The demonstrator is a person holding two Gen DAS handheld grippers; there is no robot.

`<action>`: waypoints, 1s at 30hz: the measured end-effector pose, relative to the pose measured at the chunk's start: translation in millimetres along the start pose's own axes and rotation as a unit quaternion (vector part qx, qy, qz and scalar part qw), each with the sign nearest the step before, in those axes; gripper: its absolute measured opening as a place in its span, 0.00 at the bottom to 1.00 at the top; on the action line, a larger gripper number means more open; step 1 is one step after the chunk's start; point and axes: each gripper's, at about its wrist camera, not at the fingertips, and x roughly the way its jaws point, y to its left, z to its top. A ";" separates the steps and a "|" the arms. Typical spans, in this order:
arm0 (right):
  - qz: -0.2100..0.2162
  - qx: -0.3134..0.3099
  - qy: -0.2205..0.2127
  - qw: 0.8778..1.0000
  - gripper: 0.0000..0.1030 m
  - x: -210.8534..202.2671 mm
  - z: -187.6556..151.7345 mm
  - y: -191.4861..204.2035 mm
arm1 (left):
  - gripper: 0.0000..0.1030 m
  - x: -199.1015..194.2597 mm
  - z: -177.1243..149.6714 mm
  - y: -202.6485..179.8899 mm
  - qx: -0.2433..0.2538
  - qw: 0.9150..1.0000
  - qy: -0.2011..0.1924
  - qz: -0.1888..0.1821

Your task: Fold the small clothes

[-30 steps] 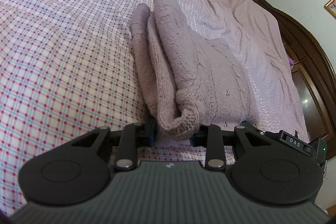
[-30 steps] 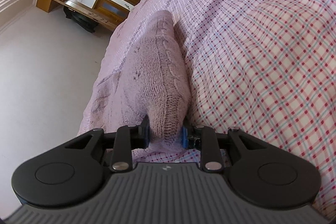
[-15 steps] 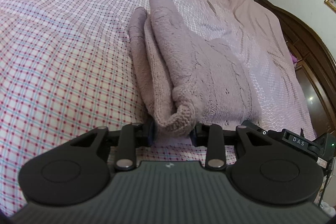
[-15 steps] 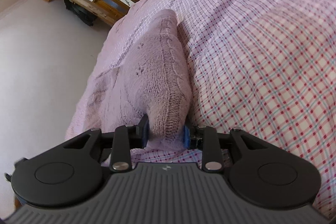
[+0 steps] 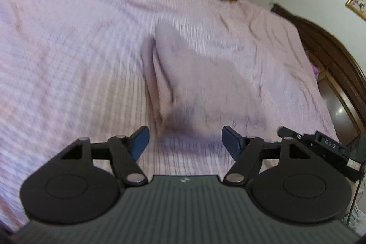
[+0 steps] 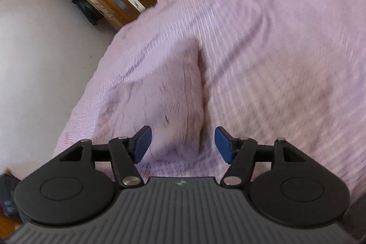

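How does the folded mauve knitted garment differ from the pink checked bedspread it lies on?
The folded mauve knitted garment is a small, thick bundle with stacked edges; the pink checked bedspread is one thin sheet spread across the bed. The garment looks plain in colour; the bedspread shows fine check lines. Both are soft, pinkish fabric, blurred here. The left gripper and right gripper are opening, with neither pressing on the garment.

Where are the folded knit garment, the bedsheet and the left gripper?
folded knit garment [image 5: 194,84], left wrist view, its top layer.
bedsheet [image 5: 68,61], left wrist view, bare fabric.
left gripper [image 5: 185,143], left wrist view, between opening, empty fingertips.
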 end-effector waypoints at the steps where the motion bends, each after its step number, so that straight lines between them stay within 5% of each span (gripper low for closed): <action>1: 0.000 -0.017 -0.009 1.000 0.67 -1.7 7.5 4.4 | 0.70 -2.7 9.8 -1.6 0.000 1.000 -0.012 0.000; 5: 0.016 -0.085 -0.024 0.996 0.65 12.6 34.4 21.3 | 0.70 23.7 56.9 -22.6 0.044 0.999 -0.022 0.016; 9: 0.030 -0.141 -0.017 0.989 0.49 53.0 46.1 41.3 | 0.69 86.6 86.9 -21.7 0.060 0.992 0.003 0.108; 10: 0.027 -0.150 -0.017 0.988 0.47 59.5 44.9 45.9 | 0.62 97.5 90.1 -18.2 0.062 0.993 0.003 0.105; 11: 0.026 -0.164 -0.011 0.986 0.44 69.3 42.6 50.1 | 0.44 103.9 89.7 -14.7 0.065 0.993 -0.001 0.096; 12: 0.024 -0.175 -0.006 0.984 0.43 77.3 38.8 54.0 | 0.12 110.4 90.9 -12.2 0.070 0.994 0.000 0.089; 19: -0.026 -0.232 -0.010 0.972 0.43 112.9 13.1 62.5 | 0.10 137.0 100.4 -4.7 0.121 0.985 -0.009 0.121; 25: -0.018 -0.222 -0.030 0.974 0.43 89.8 11.5 63.3 | 0.12 98.4 89.1 -11.5 0.109 0.986 -0.024 0.121; 27: -0.014 -0.229 -0.042 0.972 0.37 66.2 6.7 65.4 | 0.11 73.0 80.3 -27.3 0.129 0.983 -0.049 0.122; 30: -0.024 -0.259 -0.052 0.964 0.05 40.2 -6.1 71.9 | 0.11 46.5 60.8 -53.8 0.171 0.977 -0.064 0.110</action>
